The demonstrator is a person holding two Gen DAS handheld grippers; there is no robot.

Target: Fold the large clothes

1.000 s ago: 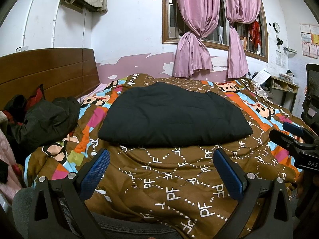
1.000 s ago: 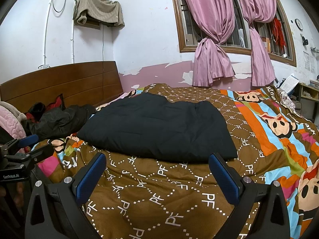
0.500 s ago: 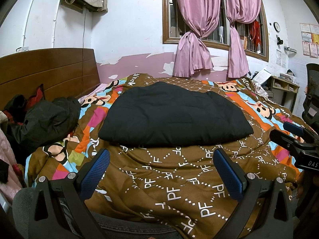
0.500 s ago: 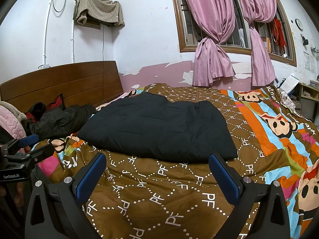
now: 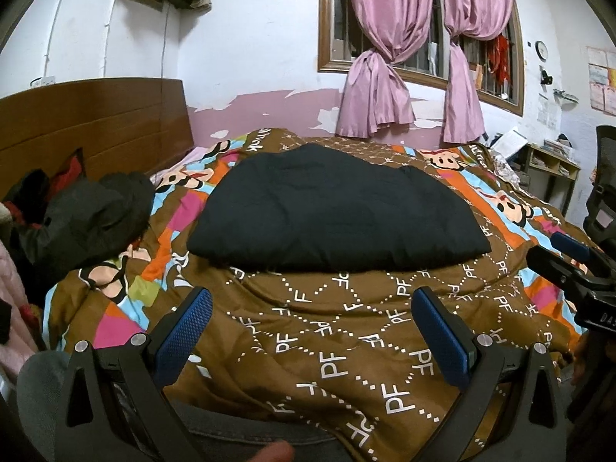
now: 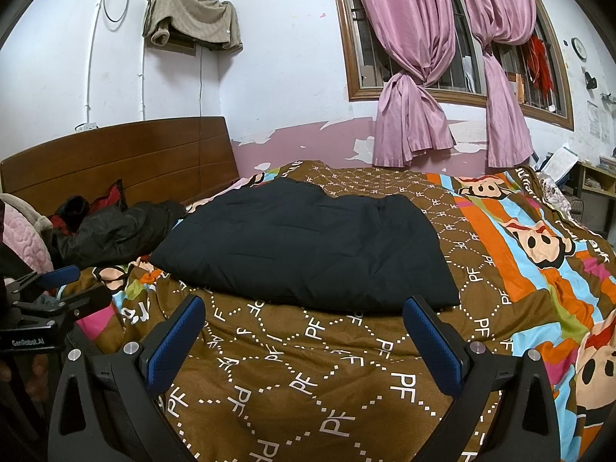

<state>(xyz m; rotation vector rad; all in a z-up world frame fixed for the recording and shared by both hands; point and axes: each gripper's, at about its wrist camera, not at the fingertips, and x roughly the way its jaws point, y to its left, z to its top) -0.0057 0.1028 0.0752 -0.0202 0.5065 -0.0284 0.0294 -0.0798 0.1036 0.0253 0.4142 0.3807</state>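
Note:
A large black padded garment (image 5: pixel 331 211) lies folded flat in the middle of the bed; it also shows in the right wrist view (image 6: pixel 304 246). My left gripper (image 5: pixel 312 331) is open and empty, held above the near part of the brown patterned quilt (image 5: pixel 327 346), short of the garment. My right gripper (image 6: pixel 304 338) is open and empty too, above the quilt (image 6: pixel 308 377) just before the garment's near edge. Each gripper shows at the side of the other's view: the right one (image 5: pixel 569 265), the left one (image 6: pixel 50 288).
A dark crumpled jacket (image 5: pixel 84 219) lies at the left by the wooden headboard (image 5: pixel 96 127). Pink fabric (image 6: pixel 23 238) lies at the far left. A window with pink curtains (image 5: pixel 385 50) is behind the bed. A shelf (image 5: pixel 554 165) and a black chair (image 5: pixel 604 177) stand at the right.

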